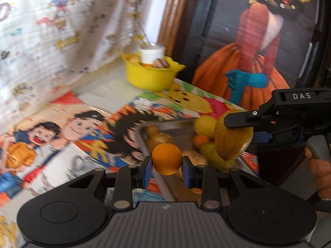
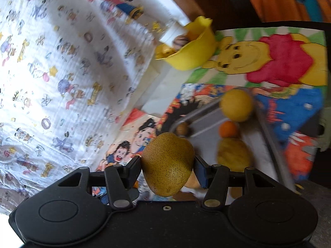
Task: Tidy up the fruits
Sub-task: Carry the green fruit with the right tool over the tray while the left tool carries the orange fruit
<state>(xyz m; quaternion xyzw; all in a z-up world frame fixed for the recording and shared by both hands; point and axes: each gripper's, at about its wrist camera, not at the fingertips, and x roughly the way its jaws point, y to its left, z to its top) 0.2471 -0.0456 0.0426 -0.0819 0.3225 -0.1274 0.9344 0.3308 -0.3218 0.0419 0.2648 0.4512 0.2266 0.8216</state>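
Observation:
My left gripper (image 1: 166,168) is shut on an orange (image 1: 166,158) and holds it above the near end of a metal tray (image 1: 142,140). My right gripper (image 2: 168,168) is shut on a speckled yellow-brown pear (image 2: 168,164); the pear also shows in the left wrist view (image 1: 232,136) at the right, above the tray. In the tray (image 2: 198,115) lie a yellow round fruit (image 2: 236,105), a small orange fruit (image 2: 228,129), a yellow-brown fruit (image 2: 233,154) and a small brown one (image 2: 182,128).
A yellow bowl (image 1: 150,76) with a white cup (image 1: 152,53) and small fruits stands at the table's far end; it also shows in the right wrist view (image 2: 190,53). Cartoon drawings (image 1: 68,128) cover the table. A patterned white cloth (image 2: 62,62) hangs at the left. A painted panel (image 1: 258,41) stands behind.

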